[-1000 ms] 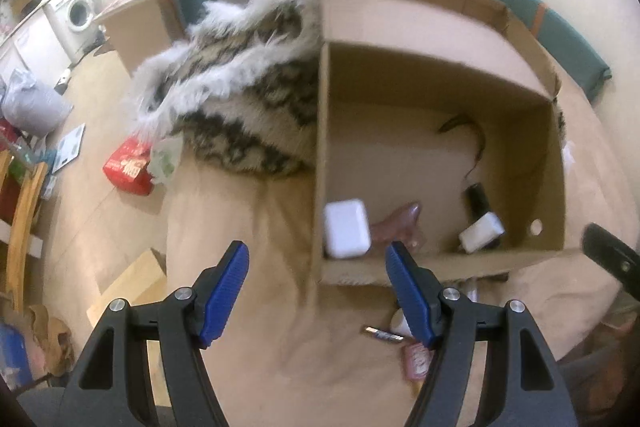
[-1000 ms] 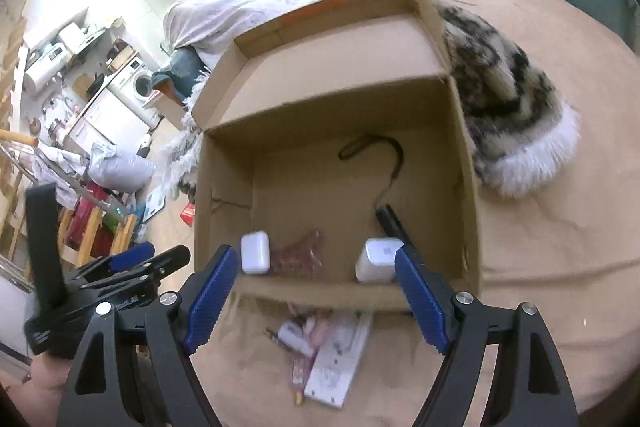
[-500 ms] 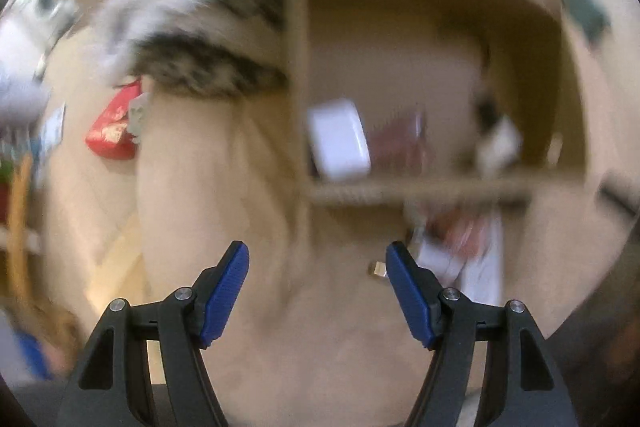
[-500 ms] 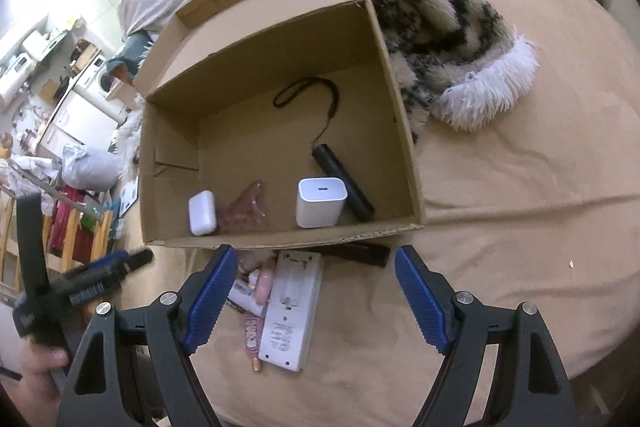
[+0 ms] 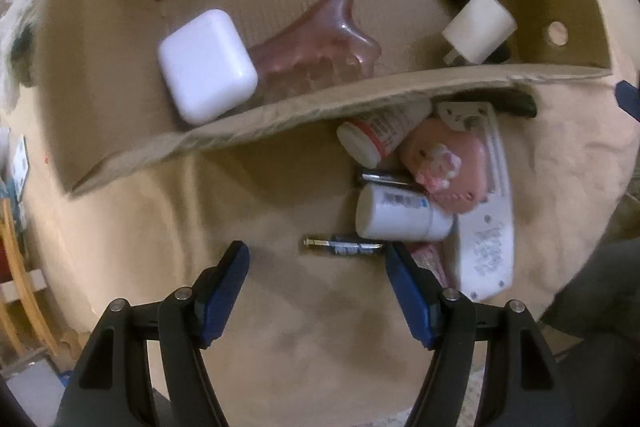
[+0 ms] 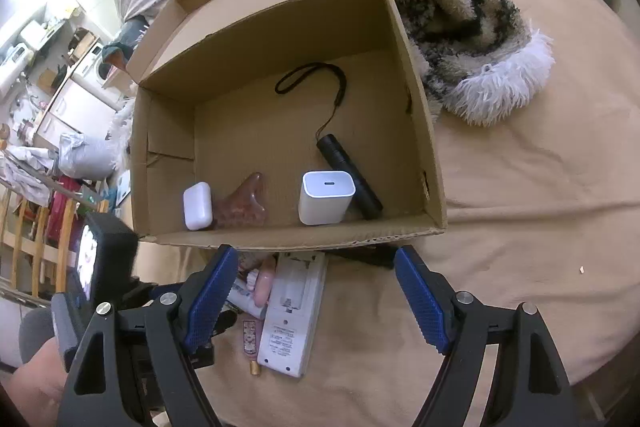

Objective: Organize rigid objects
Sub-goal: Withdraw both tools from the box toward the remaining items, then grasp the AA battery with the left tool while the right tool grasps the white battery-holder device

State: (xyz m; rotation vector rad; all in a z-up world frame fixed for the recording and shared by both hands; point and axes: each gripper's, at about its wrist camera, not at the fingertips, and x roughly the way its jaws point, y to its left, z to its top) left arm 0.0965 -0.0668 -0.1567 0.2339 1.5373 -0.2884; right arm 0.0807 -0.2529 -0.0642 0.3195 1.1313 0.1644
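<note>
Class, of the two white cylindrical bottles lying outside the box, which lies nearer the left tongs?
The bottle with the blue label, beside the battery; the red-labelled bottle lies against the box wall.

left gripper (image 5: 316, 259) open, empty (pointing down) | right gripper (image 6: 316, 279) open, empty

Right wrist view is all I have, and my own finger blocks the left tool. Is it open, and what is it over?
Observer: Left tool is open, nothing gripped.
Operator: What's under it?
Observer: A battery on the cloth, lying crosswise at the fingertips, beside a white bottle.
Operator: Anything else in that pile I miss?
Observer: A red-label bottle, partly tucked under the near wall of the box.
</note>
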